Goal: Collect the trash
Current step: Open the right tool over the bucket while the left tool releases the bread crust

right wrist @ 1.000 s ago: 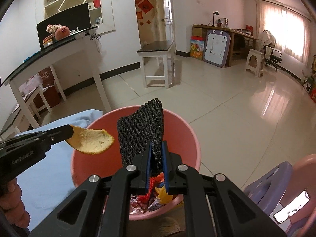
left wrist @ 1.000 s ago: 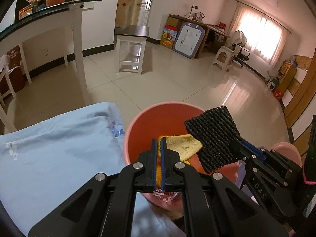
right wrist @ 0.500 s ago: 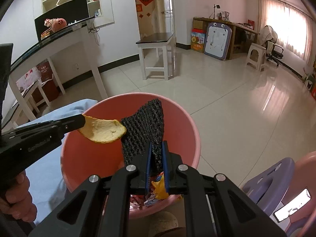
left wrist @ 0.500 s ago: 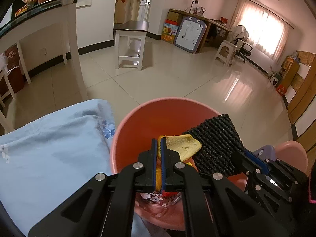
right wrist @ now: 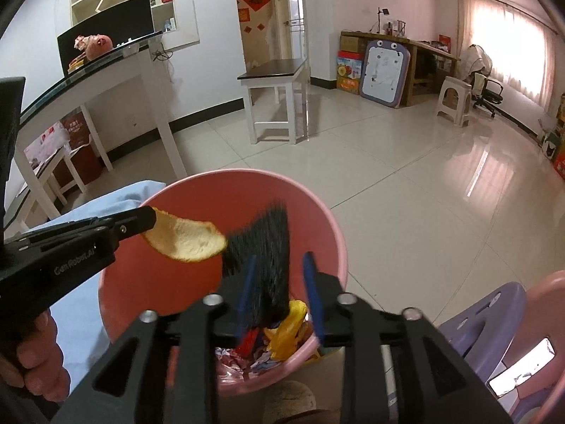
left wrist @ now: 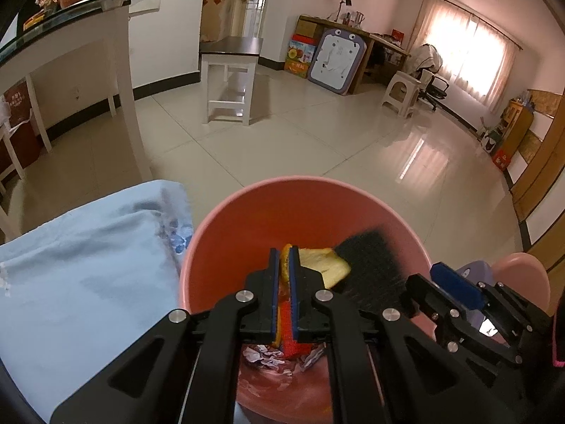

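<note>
Glossy pale floor tiles (left wrist: 317, 148) run across a wide living room, catching the glare from a curtained window (left wrist: 469, 60) on the far right wall. Against the back wall stand a wooden desk (right wrist: 399, 44) with a purple-framed drawing board (right wrist: 385, 74) leaning on it, colourful boxes beside that, and a small white stool (right wrist: 453, 100). A dark-topped white side table (left wrist: 229, 77) sits mid-floor, and a glass-topped white console (right wrist: 106, 81) carrying a round orange object stands to the left. Close in, a light blue cloth (left wrist: 81, 265) covers the near surface, its edge just beside a salmon-pink bin (right wrist: 328, 233) that holds crumpled wrappers in red, yellow and white at the bottom. Over the bin's mouth the left gripper (left wrist: 284, 258) has its blue-padded fingers pressed together on a piece of orange peel (right wrist: 183, 240), which juts out sideways above the bin. The right gripper (right wrist: 279, 272) has its fingers spread apart, and a black mesh scrap (right wrist: 265, 247), blurred, hangs between them inside the bin's rim; whether it touches either pad cannot be told. A lilac plastic seat (right wrist: 483, 314) and a pink one sit low on the right.
</note>
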Motion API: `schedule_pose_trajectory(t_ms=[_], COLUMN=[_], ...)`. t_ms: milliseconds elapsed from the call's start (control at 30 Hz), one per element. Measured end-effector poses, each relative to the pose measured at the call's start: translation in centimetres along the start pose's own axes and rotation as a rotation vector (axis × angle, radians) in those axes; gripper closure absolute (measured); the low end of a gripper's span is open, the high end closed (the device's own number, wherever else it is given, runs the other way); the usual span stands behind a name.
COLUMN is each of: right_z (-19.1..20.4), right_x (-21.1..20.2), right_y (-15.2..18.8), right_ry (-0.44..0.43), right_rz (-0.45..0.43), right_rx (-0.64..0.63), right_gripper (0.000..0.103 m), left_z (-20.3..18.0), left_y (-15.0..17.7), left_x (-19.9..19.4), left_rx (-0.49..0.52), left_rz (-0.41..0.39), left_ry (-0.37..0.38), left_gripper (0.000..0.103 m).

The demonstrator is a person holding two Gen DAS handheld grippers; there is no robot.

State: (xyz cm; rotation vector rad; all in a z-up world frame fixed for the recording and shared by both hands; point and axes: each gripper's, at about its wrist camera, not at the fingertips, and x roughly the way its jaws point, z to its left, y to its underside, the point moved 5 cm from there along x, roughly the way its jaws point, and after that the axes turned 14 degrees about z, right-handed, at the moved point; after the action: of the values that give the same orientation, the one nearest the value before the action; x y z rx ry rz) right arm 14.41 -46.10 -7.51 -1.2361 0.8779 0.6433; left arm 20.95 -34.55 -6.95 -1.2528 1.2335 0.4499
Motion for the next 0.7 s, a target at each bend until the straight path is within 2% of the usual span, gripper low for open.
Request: schedule_pose_trajectory(t_ms=[67,133,700], right_z=[-0.1,-0.2,1.1], right_x=[-0.1,-0.1,-3.7], right_y=[0.0,-0.1,2.1], right_ry=[-0.001,0.000,-0.066], right_rz=[-0.002,-0.006,-0.037], right_rx=[0.001,0.004,-0.017], right_gripper=[0.066,0.065,0.059], left_z=[0.0,-0.2,-0.6], left_y=[0.0,0.0,1.2], left_x=[0.0,-0.2,-4.1], left_rx=[0.003,0.005,0.002], left_rz=[-0.002,-0.009,-0.066], left_ry=[-0.002,0.006,0.006], left_gripper=[0.086,0.077,0.076])
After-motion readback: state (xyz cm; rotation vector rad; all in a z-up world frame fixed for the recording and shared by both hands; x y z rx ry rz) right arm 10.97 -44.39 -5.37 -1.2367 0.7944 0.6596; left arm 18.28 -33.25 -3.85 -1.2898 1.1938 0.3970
